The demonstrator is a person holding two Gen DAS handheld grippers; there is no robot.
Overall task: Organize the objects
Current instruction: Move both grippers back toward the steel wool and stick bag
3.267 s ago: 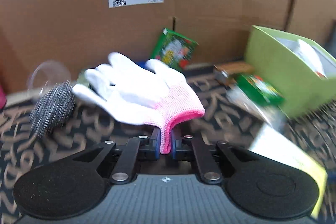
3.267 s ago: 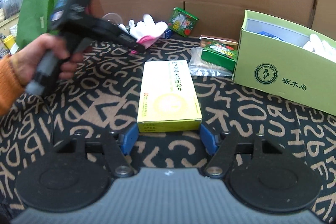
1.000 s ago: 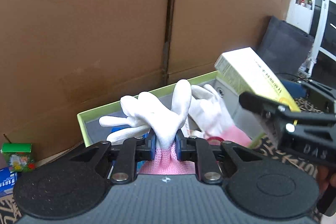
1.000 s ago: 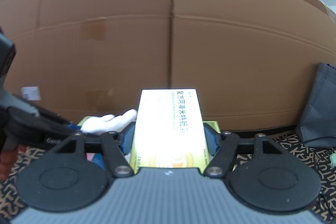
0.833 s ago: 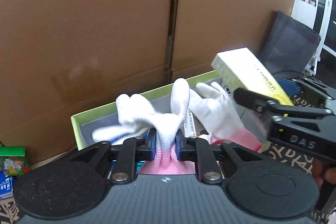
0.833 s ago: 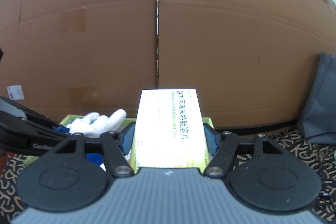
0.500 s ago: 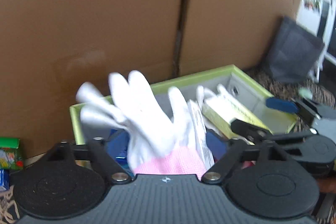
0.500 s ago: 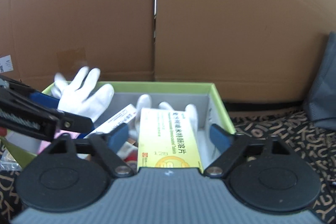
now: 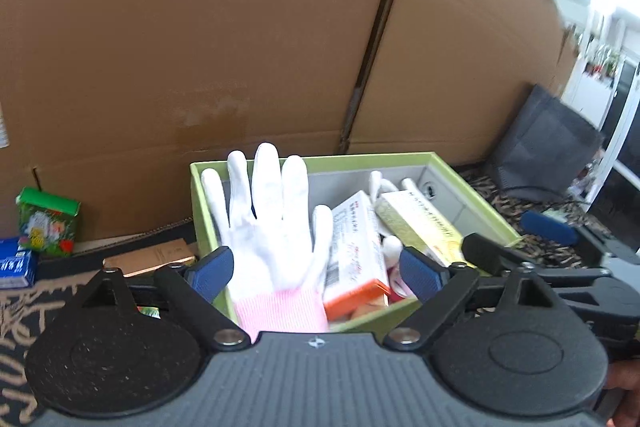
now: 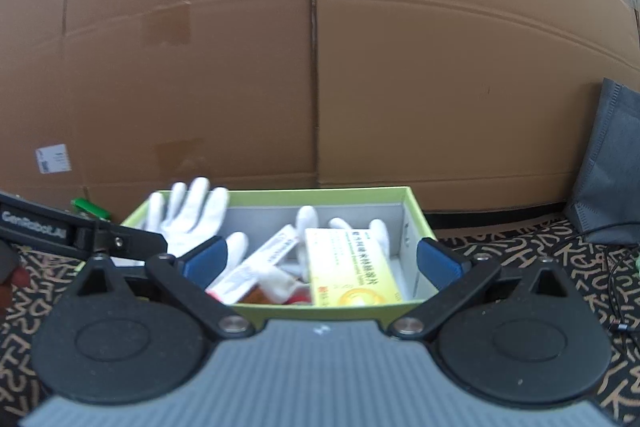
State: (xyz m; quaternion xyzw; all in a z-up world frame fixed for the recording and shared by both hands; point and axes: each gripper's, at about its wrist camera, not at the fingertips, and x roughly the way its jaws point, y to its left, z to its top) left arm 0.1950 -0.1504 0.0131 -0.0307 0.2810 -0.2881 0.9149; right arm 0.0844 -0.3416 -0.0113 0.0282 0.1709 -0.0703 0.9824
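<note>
A green box [image 9: 360, 159] [image 10: 288, 191] stands open against the cardboard wall. A white glove with a pink cuff [image 9: 272, 227] [image 10: 188, 219] lies over the box's left end, fingers up. A yellow carton [image 9: 424, 227] [image 10: 352, 267] lies inside on the right, beside a white and orange carton [image 9: 352, 255]. My left gripper [image 9: 316, 269] is open just in front of the box, the glove's cuff between its fingers but not gripped. My right gripper [image 10: 320, 261] is open and empty over the box's near edge.
A tall cardboard wall [image 9: 240, 47] stands behind the box. A small green packet [image 9: 46, 223] and a blue packet [image 9: 16, 263] sit at the left on the patterned cloth [image 10: 560, 267]. A dark grey bag [image 10: 612, 167] leans at the right.
Both grippers carried their loads over the green box and opened. The glove dropped onto the box's left end and the yellow carton now lies inside. Both grippers have drawn back slightly.
</note>
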